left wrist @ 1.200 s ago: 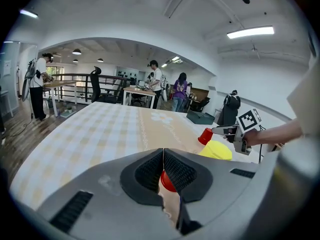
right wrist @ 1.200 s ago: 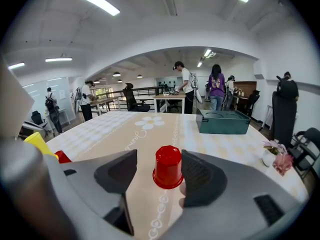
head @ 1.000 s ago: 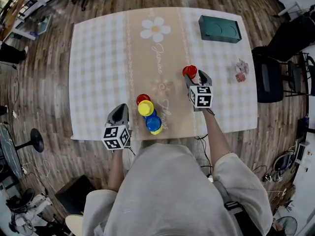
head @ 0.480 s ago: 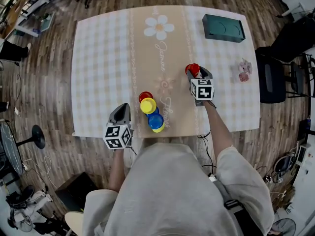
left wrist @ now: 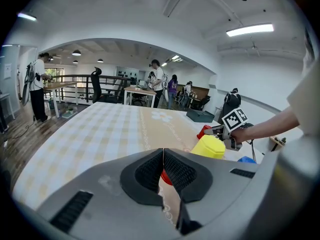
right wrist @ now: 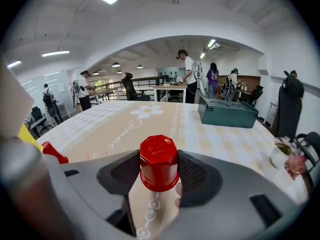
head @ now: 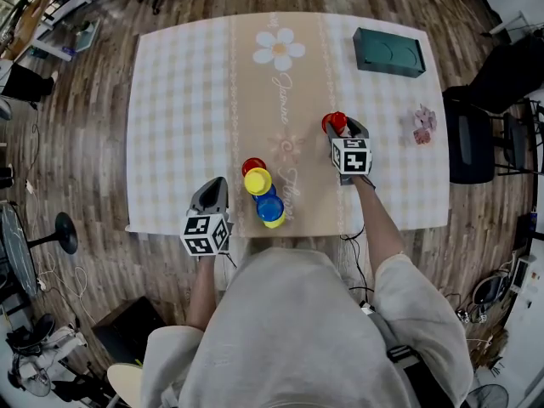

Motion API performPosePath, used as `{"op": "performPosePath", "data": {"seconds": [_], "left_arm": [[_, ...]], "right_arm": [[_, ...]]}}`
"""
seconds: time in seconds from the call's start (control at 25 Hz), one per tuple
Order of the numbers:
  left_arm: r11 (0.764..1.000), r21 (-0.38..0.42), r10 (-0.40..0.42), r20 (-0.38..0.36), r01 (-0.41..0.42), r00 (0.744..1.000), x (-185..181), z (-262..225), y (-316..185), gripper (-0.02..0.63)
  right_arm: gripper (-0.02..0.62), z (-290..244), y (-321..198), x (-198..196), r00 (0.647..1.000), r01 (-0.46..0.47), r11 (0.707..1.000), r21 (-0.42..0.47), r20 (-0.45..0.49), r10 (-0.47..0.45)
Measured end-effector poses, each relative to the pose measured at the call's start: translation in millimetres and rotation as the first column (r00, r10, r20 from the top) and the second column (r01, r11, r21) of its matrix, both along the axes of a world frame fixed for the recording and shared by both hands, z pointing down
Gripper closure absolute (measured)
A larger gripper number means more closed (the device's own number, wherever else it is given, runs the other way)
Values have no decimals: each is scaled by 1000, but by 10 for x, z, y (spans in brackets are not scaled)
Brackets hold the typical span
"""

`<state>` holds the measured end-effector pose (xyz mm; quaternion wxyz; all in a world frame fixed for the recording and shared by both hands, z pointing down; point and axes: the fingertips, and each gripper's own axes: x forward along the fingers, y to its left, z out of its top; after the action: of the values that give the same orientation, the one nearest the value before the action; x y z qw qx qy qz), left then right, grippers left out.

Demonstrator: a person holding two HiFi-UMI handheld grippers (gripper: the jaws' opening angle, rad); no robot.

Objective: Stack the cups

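Note:
My right gripper (head: 338,127) (right wrist: 158,170) is shut on an upside-down red cup (head: 333,122) (right wrist: 158,162), which sits between its pads just above the tablecloth at centre right. A cluster of cups stands near the front edge: a red cup (head: 252,166), a yellow cup (head: 257,181) (left wrist: 215,146), a blue cup (head: 269,207) (left wrist: 247,159) and another yellow one (head: 274,223) under it. My left gripper (head: 212,187) (left wrist: 163,168) rests left of the cluster, shut with nothing between its pads. The cluster's red cup (left wrist: 166,178) peeks out behind those pads.
A dark green box (head: 388,51) (right wrist: 230,113) lies at the table's far right corner. A small pot of pink flowers (head: 422,123) (right wrist: 286,158) stands near the right edge. The checked cloth (head: 178,100) covers the table. A black chair (head: 467,138) stands beside the table's right side.
My right gripper has edged forward so the red cup now sits squarely between its pads. The left gripper and the cup cluster have stayed put.

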<state>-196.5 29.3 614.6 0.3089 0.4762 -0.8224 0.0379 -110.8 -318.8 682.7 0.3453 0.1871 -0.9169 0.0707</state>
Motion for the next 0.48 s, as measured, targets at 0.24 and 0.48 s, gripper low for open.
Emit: {"op": "performPosePath", "data": {"seconds": [0.24,0.48], "left_arm": [[1000,10,8,6,-8,1000,14,-30,-45,592],[1000,17,22,7,-22,1000,78,-12,-83,592]], "right_arm": [[365,-202,121,57,999,22,1000,5,38,-22],[367,-392,328,140,995,77,997,22,63,-78]]}}
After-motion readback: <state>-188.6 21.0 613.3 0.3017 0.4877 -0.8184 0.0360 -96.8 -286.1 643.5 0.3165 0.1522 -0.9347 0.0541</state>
